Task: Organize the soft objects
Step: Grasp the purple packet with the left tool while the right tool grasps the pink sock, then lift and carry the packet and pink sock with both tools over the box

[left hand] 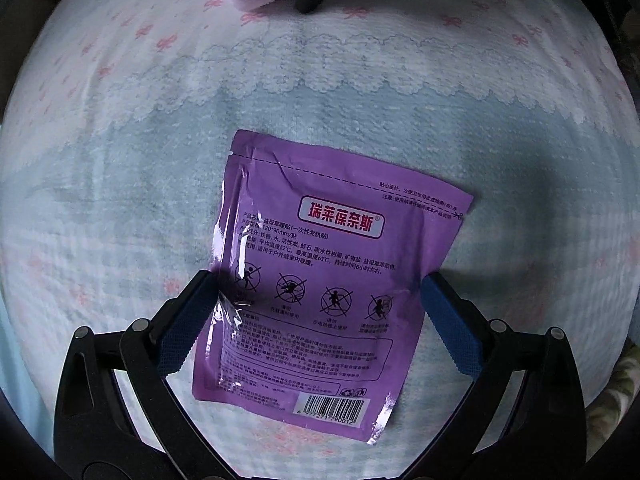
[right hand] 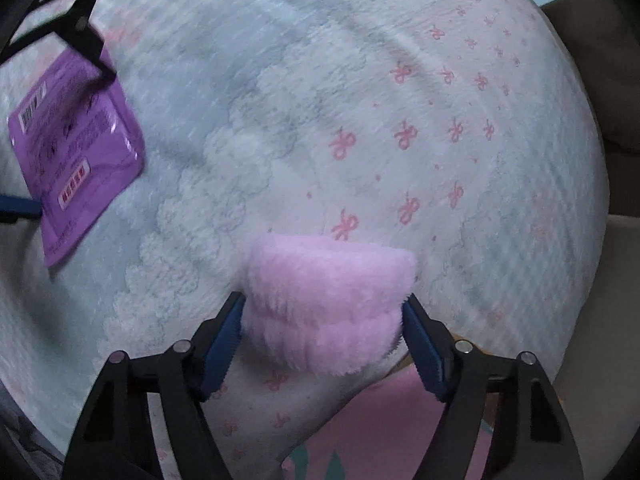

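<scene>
Between the spread left tool [left hand: 320, 304], purple sachet [left hand: 320, 280] lies lengthwise (right tool [right hand: 323, 320] pinches pink plush [right hand: 324, 300]).

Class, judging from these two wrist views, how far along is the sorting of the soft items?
Nothing looks sorted yet. In hand: the left gripper straddles the purple heat-pack pouch, which lies flat on the bow-print blanket; the right gripper is closed on the pink fluffy roll. Left: placing both somewhere, though no destination is visible.
</scene>
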`<action>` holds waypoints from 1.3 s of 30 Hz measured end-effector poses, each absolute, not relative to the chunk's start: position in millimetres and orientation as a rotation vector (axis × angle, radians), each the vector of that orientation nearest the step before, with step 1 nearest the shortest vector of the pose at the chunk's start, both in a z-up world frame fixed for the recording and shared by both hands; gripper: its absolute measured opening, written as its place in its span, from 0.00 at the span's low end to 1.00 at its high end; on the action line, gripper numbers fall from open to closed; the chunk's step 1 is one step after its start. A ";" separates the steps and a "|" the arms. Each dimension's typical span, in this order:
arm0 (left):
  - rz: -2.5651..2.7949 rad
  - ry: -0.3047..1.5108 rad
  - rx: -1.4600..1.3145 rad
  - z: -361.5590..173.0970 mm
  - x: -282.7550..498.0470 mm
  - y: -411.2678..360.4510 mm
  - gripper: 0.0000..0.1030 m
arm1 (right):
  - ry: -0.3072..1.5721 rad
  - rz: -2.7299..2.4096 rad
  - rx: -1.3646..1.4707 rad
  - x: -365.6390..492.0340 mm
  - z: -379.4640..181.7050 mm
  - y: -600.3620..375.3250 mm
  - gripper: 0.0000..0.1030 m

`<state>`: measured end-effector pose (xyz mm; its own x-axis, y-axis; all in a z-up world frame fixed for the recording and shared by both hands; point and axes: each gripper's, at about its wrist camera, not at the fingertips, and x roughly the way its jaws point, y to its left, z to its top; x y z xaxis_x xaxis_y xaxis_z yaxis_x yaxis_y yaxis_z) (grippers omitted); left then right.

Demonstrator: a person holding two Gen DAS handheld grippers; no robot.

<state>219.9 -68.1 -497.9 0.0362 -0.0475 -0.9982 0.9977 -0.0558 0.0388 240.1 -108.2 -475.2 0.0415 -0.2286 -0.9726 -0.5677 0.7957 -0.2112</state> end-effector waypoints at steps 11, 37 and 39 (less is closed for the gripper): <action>-1.209 1.122 1.192 -479.4 226.8 -56.2 0.37 | 1.513 0.281 -0.597 263.5 -465.3 -118.3 0.51; -0.781 1.067 0.844 -315.9 227.6 -32.0 0.33 | 1.230 0.119 -0.165 217.3 -267.0 -146.0 0.24; -0.726 1.048 0.780 -289.2 225.0 -24.2 0.33 | 1.192 0.108 -0.132 206.6 -242.9 -143.7 0.24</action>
<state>225.0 -24.2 -289.2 0.3273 -0.1461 -0.9335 0.8226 0.5302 0.2054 206.6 -143.7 -242.9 0.3663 0.0143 -0.9304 -0.1538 0.9871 -0.0454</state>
